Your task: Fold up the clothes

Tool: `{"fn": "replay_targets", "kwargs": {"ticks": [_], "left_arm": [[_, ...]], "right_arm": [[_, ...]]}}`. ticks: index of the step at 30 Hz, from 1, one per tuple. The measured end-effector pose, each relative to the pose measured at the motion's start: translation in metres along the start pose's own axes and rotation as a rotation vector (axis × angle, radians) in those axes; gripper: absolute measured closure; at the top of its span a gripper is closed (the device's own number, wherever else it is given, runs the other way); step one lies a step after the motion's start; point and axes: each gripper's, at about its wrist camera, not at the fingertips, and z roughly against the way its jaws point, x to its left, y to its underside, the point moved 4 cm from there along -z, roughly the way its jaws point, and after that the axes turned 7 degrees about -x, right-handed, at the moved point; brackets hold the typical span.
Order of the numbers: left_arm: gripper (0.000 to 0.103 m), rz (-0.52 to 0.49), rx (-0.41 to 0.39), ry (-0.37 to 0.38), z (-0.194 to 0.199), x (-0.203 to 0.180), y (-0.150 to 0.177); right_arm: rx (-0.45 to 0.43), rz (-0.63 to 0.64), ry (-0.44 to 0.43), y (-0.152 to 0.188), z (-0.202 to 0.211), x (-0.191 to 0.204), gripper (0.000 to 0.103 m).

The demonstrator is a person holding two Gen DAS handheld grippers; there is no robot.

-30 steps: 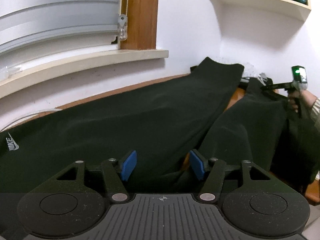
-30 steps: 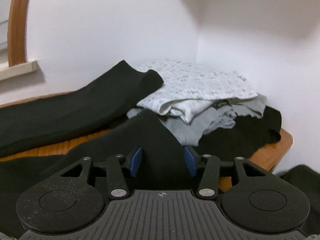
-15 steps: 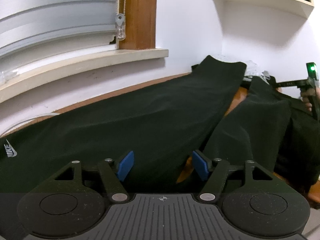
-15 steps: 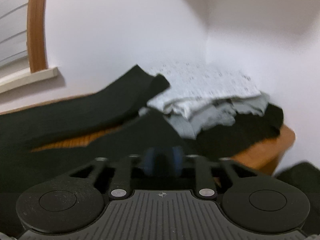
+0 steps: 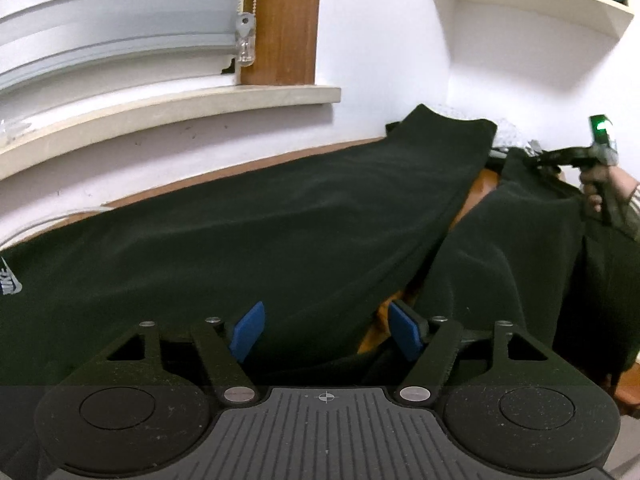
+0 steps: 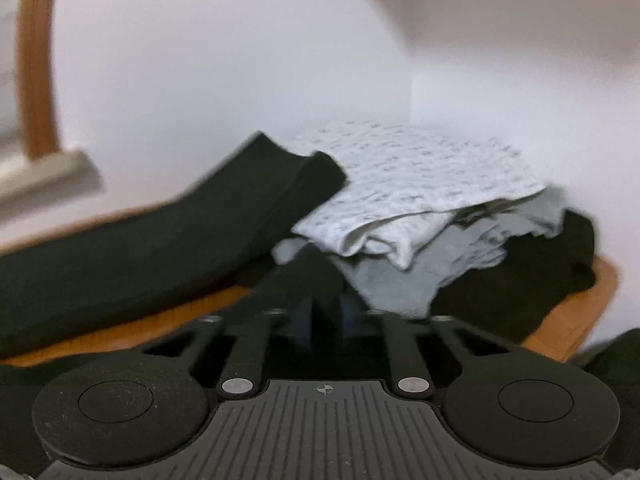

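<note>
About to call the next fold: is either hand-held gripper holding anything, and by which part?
The right hand-held gripper is shut on the black fabric trousers, at the end of the nearer leg. The left hand-held gripper holds nothing; its jaws are opening.

A heap of pale clothes (image 6: 420,208) blocks the corner; bare tabletop (image 6: 132,320) lies left

Black trousers on an orange-brown table, pale clothes stacked behind.

The trousers (image 5: 280,232) are plain black with a small white logo (image 5: 10,282) at one edge; the table (image 5: 486,180) shows orange-brown wood. The top garment of the pile (image 6: 420,176) is white with a fine grey print (too blurred to read the motif), over a plain light grey piece (image 6: 404,280) and a black one (image 6: 520,280). The gripper pads (image 5: 250,332) are blue, the wall (image 5: 380,40) white, the window frame (image 5: 284,20) brown.
</note>
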Motion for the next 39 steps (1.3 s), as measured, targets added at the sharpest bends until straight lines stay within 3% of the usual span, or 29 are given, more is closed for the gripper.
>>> {"fn": "replay_targets", "kwargs": {"ticks": [4, 8, 10, 11, 14, 16, 20, 22, 24, 31, 35, 39], "left_arm": [[0.031, 0.003, -0.011, 0.0, 0.001, 0.0, -0.001], [0.03, -0.002, -0.026, 0.004, 0.006, -0.002, -0.002], [0.029, -0.014, -0.024, 0.013, 0.005, -0.004, -0.002], [0.028, -0.027, -0.021, 0.013, 0.004, -0.006, -0.001], [0.029, -0.044, -0.005, 0.002, -0.001, -0.008, 0.0], [0.029, -0.03, -0.003, 0.008, -0.001, -0.006, 0.001], [0.029, -0.009, -0.008, 0.027, 0.0, -0.004, 0.001], [0.029, -0.014, -0.008, 0.03, 0.001, -0.004, 0.001], [0.029, -0.022, -0.011, 0.027, 0.002, -0.006, 0.001], [0.029, -0.072, -0.003, 0.049, 0.025, -0.013, 0.0], [0.031, -0.069, 0.008, 0.098, 0.047, -0.017, 0.008], [0.032, -0.078, 0.003, 0.083, 0.065, -0.011, 0.015]], "right_arm": [[-0.03, 0.06, -0.055, 0.0, 0.04, 0.001, 0.096], [0.004, 0.162, -0.028, 0.014, 0.071, -0.004, 0.096], [0.035, 0.129, 0.007, 0.021, 0.069, -0.016, 0.093], [0.053, 0.103, 0.013, 0.024, 0.066, -0.023, 0.087], [0.064, -0.006, 0.0, 0.032, 0.051, -0.031, 0.082], [0.059, -0.027, 0.005, 0.038, 0.04, -0.028, 0.075], [0.047, -0.058, -0.024, 0.037, 0.031, -0.022, 0.031], [0.044, -0.046, -0.019, 0.037, 0.029, -0.019, 0.037], [0.032, -0.027, 0.009, 0.039, 0.03, -0.02, 0.09], [0.006, -0.073, 0.034, 0.042, 0.032, -0.026, 0.093], [-0.002, -0.071, 0.044, 0.043, 0.031, -0.024, 0.093], [-0.004, -0.05, 0.06, 0.043, 0.03, -0.021, 0.093]]}}
